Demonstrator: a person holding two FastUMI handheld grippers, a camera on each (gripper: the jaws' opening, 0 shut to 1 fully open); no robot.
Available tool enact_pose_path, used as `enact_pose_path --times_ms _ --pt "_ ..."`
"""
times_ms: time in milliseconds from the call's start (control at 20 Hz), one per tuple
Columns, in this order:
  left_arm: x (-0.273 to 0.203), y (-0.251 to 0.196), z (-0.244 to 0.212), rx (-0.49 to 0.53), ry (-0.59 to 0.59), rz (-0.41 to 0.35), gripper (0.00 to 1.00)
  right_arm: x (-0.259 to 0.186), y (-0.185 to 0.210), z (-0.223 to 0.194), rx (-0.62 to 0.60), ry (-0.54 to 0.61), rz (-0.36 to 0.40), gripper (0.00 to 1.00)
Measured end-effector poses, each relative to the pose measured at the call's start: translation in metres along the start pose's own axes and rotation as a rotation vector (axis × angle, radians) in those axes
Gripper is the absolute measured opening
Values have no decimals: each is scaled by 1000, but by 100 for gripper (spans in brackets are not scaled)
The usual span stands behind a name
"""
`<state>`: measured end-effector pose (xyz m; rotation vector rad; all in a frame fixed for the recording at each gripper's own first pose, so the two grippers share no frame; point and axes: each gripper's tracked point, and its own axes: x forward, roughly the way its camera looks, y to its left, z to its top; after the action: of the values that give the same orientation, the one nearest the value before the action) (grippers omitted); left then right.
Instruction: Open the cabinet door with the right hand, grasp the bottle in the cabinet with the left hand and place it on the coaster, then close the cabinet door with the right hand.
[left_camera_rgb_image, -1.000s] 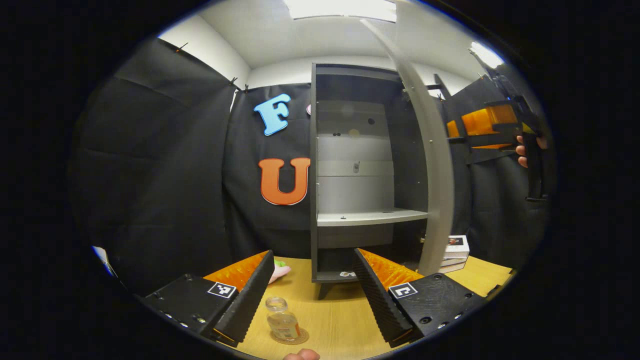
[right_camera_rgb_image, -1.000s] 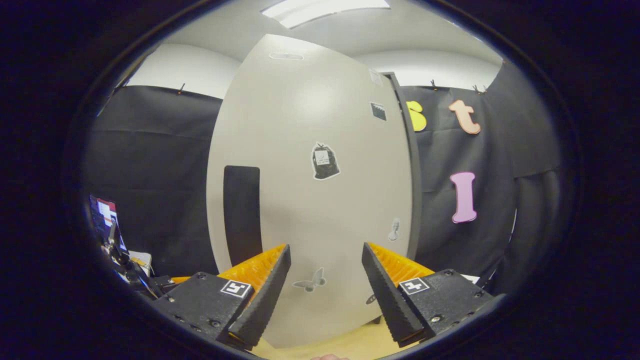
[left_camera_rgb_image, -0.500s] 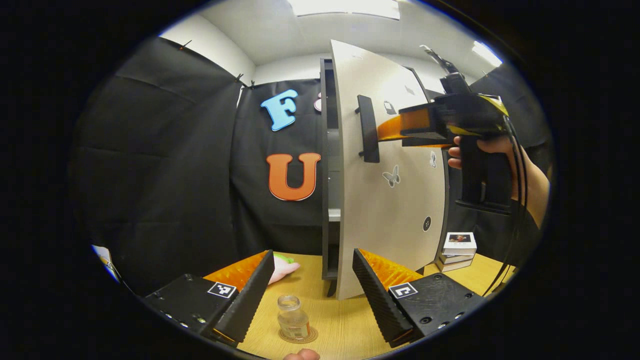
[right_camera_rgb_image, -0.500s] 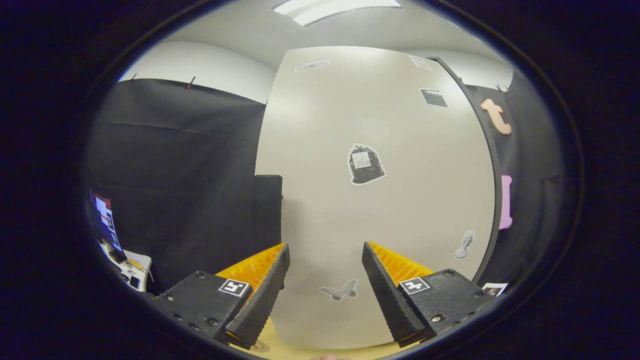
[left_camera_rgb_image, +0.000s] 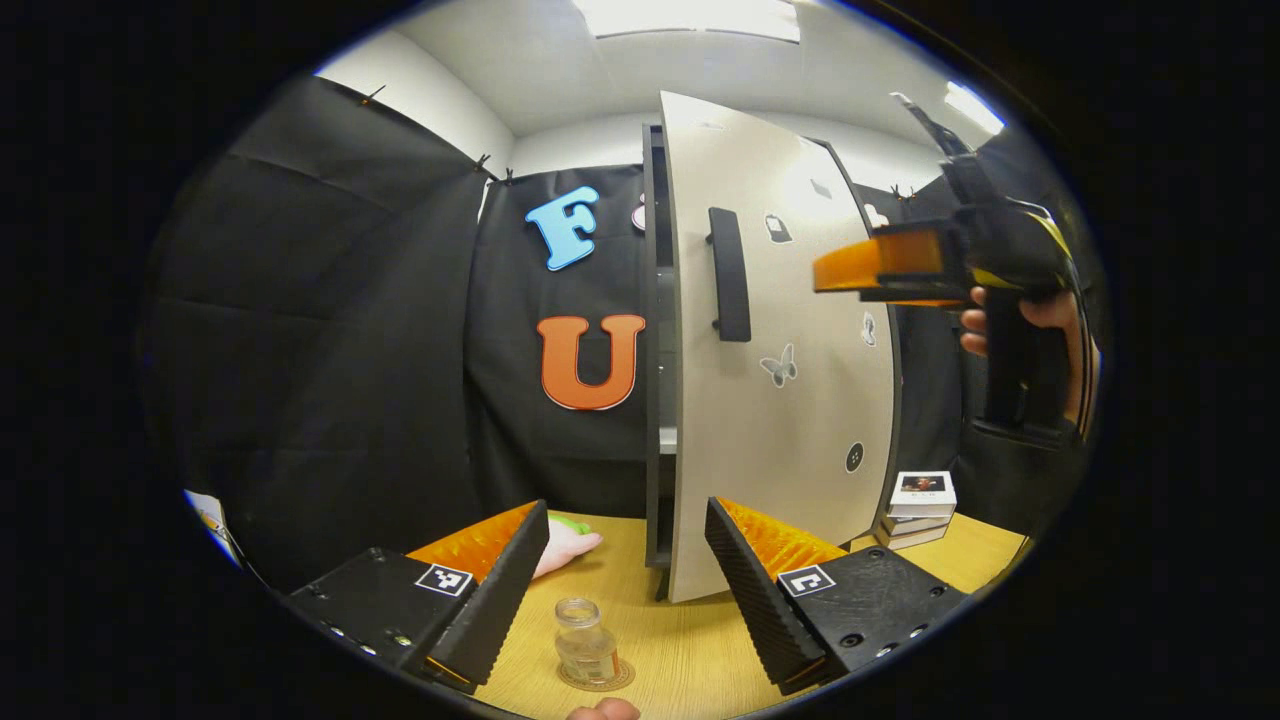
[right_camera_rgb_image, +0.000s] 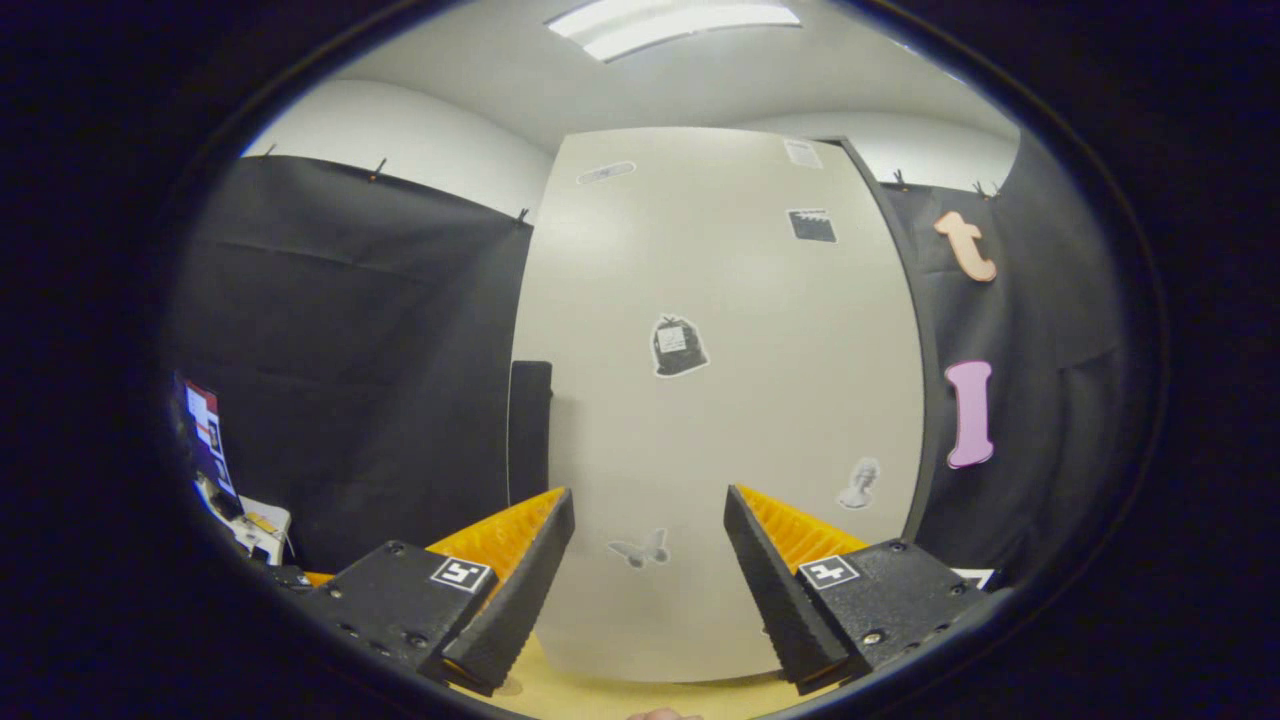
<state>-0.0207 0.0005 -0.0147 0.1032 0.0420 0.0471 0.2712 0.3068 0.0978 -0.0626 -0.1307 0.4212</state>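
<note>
Right gripper (right_camera_rgb_image: 648, 590), jaws spread and empty, faces the nearly shut cabinet door (right_camera_rgb_image: 720, 400); left gripper (left_camera_rgb_image: 625, 590), likewise spread, has the bottle (left_camera_rgb_image: 586, 645) on its coaster (left_camera_rgb_image: 597, 676) between its fingers.

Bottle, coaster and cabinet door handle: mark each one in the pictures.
bottle (left_camera_rgb_image: 585, 642), left gripper view, on its glass body.
coaster (left_camera_rgb_image: 618, 676), left gripper view, on the rim beside the bottle's base.
cabinet door handle (left_camera_rgb_image: 729, 274), left gripper view, on the middle of the dark vertical bar.
</note>
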Motion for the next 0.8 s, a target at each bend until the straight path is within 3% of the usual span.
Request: enact_pose_path --times_ms 300,800 --pt "7 -14 22 -30 -24 -20 95 -49 -45 -13 42 26 -118 94" --pt "5 -30 36 -17 -28 -31 95 -140 -121 -76 33 122 -342 97"
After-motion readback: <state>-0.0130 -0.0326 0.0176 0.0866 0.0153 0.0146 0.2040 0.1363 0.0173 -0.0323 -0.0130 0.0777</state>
